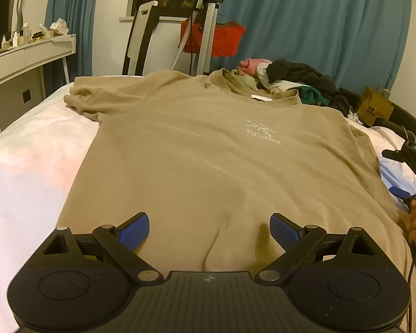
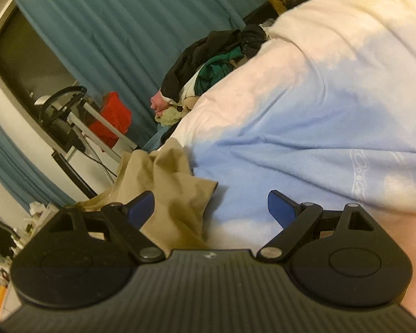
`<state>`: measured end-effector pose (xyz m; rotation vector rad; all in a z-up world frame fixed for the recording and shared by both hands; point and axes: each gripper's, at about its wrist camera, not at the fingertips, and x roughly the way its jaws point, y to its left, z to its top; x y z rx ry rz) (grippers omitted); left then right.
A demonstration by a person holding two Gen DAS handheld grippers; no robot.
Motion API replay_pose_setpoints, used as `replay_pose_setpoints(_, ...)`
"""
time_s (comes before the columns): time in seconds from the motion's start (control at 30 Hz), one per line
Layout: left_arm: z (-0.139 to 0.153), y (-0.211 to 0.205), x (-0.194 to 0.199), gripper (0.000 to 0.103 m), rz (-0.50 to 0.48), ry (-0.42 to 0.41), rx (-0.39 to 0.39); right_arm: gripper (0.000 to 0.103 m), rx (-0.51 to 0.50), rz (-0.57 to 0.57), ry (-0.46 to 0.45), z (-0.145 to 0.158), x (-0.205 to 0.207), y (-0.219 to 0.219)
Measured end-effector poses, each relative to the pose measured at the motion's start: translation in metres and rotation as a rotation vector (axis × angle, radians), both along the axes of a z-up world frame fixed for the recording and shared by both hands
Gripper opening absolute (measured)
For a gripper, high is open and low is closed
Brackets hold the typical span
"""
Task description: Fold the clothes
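Observation:
A tan T-shirt [image 1: 197,149] with a small white chest logo lies spread flat, front up, on the bed, collar at the far end. My left gripper [image 1: 209,226] is open and empty, just above the shirt's near hem. My right gripper [image 2: 210,208] is open and empty, tilted, hovering over the edge of the tan shirt [image 2: 169,183] where a crumpled sleeve lies on the bedspread. The right gripper also shows at the right edge of the left wrist view [image 1: 410,191], beside the shirt.
The bed has a white, pink and blue bedspread [image 1: 33,163]. A pile of unfolded clothes [image 1: 296,80] lies at the far end of the bed. A white dresser [image 1: 27,55] stands at the left; a clothes steamer stand [image 1: 205,22] and blue curtains stand behind.

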<state>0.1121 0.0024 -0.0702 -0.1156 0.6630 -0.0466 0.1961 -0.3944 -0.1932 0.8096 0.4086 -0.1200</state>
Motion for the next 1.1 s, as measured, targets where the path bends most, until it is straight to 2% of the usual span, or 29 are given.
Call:
replay_pose_setpoints(0.13, -0.001, -0.001, 0.002, 0.095, -0.012, -0.002, -0.004, 0.085, 0.01, 0.006, -0.003, -0.004, 0.015, -0.001)
replay_pose_setpoints(0.3, -0.002, -0.004, 0.005, 0.095, -0.034, -0.012, -0.003, 0.073, -0.067, 0.07, -0.009, -0.001, 0.042, 0.016)
replay_pose_setpoints(0.4, -0.003, -0.007, 0.006, 0.095, -0.047, -0.019, -0.002, 0.043, -0.178, 0.114, 0.017, 0.004, 0.058, 0.037)
replay_pose_setpoints(0.43, -0.003, -0.007, 0.007, 0.095, -0.05, -0.02, -0.003, 0.023, -0.228, 0.126, 0.025, 0.006, 0.061, 0.045)
replay_pose_setpoints(0.47, -0.003, -0.008, 0.007, 0.095, -0.052, -0.021, -0.004, 0.017, -0.292, 0.134, 0.028, 0.011, 0.063, 0.055)
replay_pose_setpoints(0.53, -0.004, -0.007, 0.009, 0.095, -0.053, -0.021, -0.015, 0.014, -0.446, 0.16, 0.005, 0.022, 0.063, 0.082)
replay_pose_setpoints(0.7, -0.005, -0.006, 0.013, 0.095, -0.054, -0.019, -0.028, 0.013, -0.744, 0.321, -0.092, 0.042, 0.057, 0.163)
replay_pose_setpoints(0.87, -0.006, -0.002, 0.015, 0.095, -0.045, -0.004, -0.05, 0.016, -0.852, 0.563, -0.122, 0.035, 0.052, 0.216)
replay_pose_setpoints(0.9, -0.006, -0.001, 0.015, 0.095, -0.044, -0.005, -0.052, 0.016, -0.847, 0.586, -0.133, 0.037, 0.051, 0.219)
replay_pose_setpoints(0.93, -0.005, -0.002, 0.014, 0.095, -0.045, -0.006, -0.053, 0.022, -0.824, 0.603, -0.147, 0.041, 0.05, 0.219)
replay_pose_setpoints(1.0, -0.005, -0.002, 0.013, 0.095, -0.048, -0.01, -0.053, 0.04, -0.702, 0.638, -0.197, 0.052, 0.045, 0.207)
replay_pose_setpoints(1.03, -0.004, -0.003, 0.012, 0.095, -0.051, -0.012, -0.053, 0.054, -0.633, 0.64, -0.227, 0.057, 0.042, 0.198)
replay_pose_setpoints(1.07, -0.004, -0.004, 0.012, 0.095, -0.054, -0.013, -0.052, 0.062, -0.558, 0.625, -0.264, 0.064, 0.039, 0.188)
replay_pose_setpoints(1.1, -0.004, -0.005, 0.011, 0.095, -0.06, -0.016, -0.051, 0.064, -0.482, 0.605, -0.298, 0.07, 0.036, 0.176)
